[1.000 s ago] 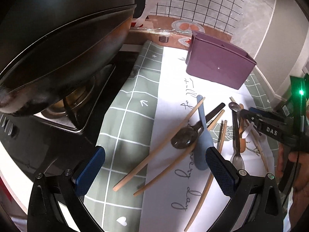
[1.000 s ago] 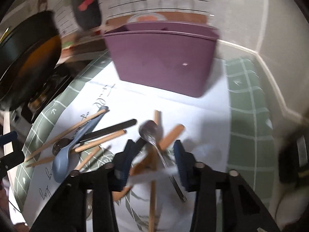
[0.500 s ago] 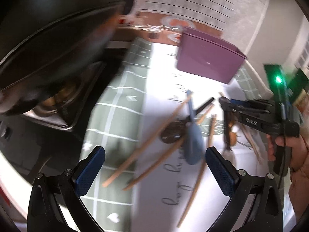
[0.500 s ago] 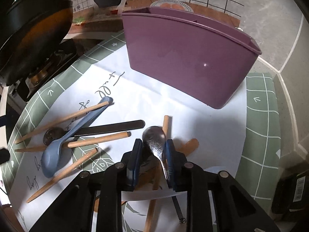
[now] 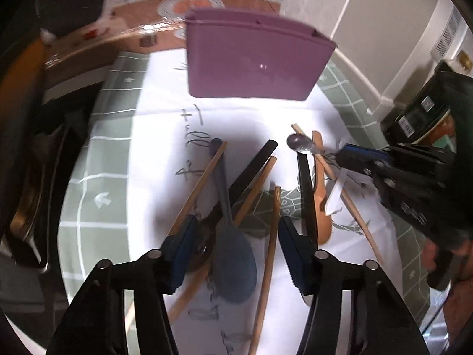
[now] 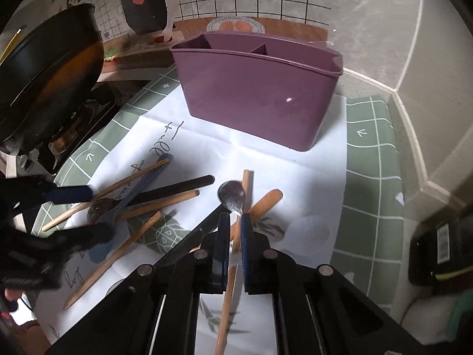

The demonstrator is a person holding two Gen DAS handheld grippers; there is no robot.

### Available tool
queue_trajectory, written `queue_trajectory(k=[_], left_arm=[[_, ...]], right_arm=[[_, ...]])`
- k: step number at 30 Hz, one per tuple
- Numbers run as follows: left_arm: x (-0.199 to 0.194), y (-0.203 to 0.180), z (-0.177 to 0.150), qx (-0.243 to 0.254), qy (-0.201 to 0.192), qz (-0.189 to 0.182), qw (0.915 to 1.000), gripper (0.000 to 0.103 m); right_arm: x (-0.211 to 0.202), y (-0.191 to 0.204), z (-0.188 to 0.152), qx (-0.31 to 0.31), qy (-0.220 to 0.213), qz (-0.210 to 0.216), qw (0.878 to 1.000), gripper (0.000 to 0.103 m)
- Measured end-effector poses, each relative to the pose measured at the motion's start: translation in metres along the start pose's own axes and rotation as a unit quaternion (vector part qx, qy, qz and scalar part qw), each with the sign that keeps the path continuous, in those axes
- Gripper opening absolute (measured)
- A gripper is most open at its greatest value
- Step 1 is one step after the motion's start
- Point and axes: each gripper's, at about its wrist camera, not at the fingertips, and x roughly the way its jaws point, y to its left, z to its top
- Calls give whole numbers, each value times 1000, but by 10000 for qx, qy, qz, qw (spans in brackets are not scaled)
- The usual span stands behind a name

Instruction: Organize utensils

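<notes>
Pinching metal spoon, right claw, left claw spread (chopsticks crisscrossed beneath)

Left wrist view: purple caddy smeared by motion blur, compartments unreadable. Blue spoon bowl covers part of the dark round spoon beneath.

Right wrist view: metal spoon handle vanishes between the right tool fingers; grip point hidden. Wok cut off at the left edge. Left tool blurred, partly out of frame.
</notes>
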Motion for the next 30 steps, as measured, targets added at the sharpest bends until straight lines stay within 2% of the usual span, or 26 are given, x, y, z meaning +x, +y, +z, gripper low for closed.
queue_trajectory(k=[5, 8, 12, 15, 16, 17, 19, 23, 30], left_arm=[[24, -2, 14, 164, 308, 139, 9993, 50], [36, 1, 17, 85, 507, 83, 9986, 42], [37, 0, 18, 139, 439, 73, 9989, 35], [31, -1, 17, 168, 311, 33, 9994, 25], [24, 1, 16, 126, 219, 2, 9997, 11], [21, 2, 15, 77, 194, -52, 9998, 9], [12, 6, 12, -66, 156, -255, 9995, 9], [-6, 8, 0, -66, 72, -340, 9994, 8], [-6, 12, -15, -127, 435, -504, 9977, 9]], right_arm=[[-10, 1, -6, 61, -42, -55, 10000, 6], [-16, -2, -9, 124, -74, -109, 9998, 6], [-20, -6, -10, 169, -80, -143, 9997, 6], [-22, -8, -9, 142, -97, -183, 9997, 6], [-23, -9, -9, 136, -115, -181, 9997, 6], [-24, -10, -8, 139, -121, -146, 9997, 6], [-24, -12, -6, 144, -122, -70, 9998, 6], [-24, -13, -7, 49, -99, -40, 9999, 6], [-22, -18, -11, 50, -10, 101, 9999, 6]])
